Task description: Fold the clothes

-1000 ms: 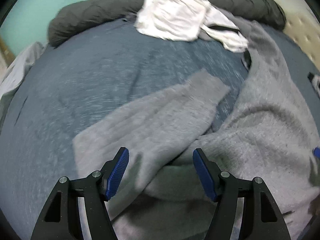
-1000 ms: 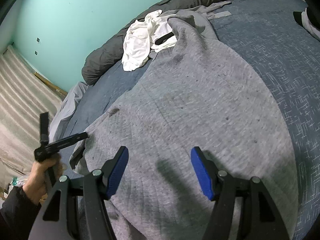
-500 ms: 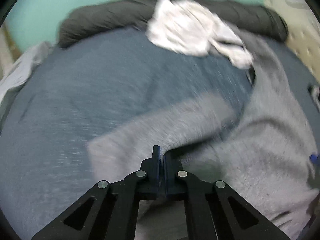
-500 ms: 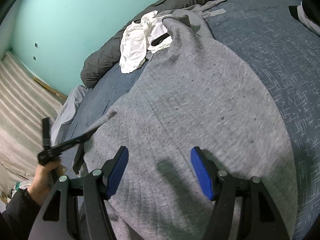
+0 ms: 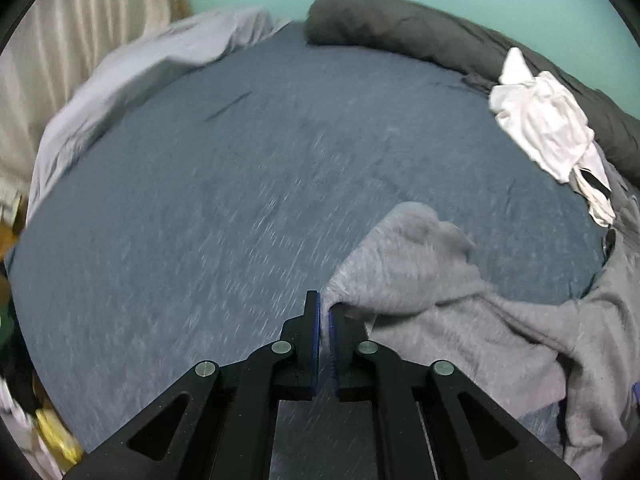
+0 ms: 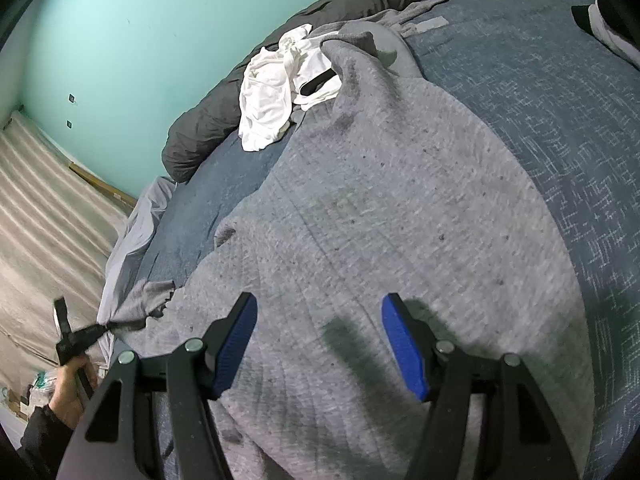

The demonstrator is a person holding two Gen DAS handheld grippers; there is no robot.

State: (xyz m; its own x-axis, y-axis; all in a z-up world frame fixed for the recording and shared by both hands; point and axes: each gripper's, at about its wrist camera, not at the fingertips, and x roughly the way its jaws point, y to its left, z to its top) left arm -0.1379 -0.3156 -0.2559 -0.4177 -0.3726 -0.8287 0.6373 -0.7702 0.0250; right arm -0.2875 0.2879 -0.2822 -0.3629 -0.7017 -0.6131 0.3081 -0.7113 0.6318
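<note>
Turquoise wall (image 6: 120,60) backs a bed covered in a blue-grey speckled bedspread (image 5: 224,208), with a pale striped curtain (image 6: 44,216) at the far left and a crumpled light grey sheet (image 5: 152,64) bunched along the bed's left edge. In the right wrist view a person's hand (image 6: 70,394) in a dark sleeve holds the left gripper (image 6: 94,330) low at the left. Its black fingers (image 5: 308,336) with blue pads are clamped on the tip of the sleeve (image 5: 404,256) of the large heather-grey knit sweater (image 6: 400,240). The jaws opened a trifle further within the last half second, yet the cloth is pinched between the pads, and the sleeve stretches taut from them back toward the sweater's body. That sweater lies spread front-up across the middle of the bed, its hood end pointing toward the wall. The right gripper (image 6: 318,344) hovers over the sweater's lower body with its blue pads spread wide apart and nothing between them; its shadow falls on the knit just beyond. Farther back, a rumpled white garment (image 6: 276,92) rests against the sweater's upper edge, touching a long dark grey rolled duvet (image 5: 420,36) that runs along the wall. A black-and-white item (image 6: 600,28) lies at the far right edge of the bed.
</note>
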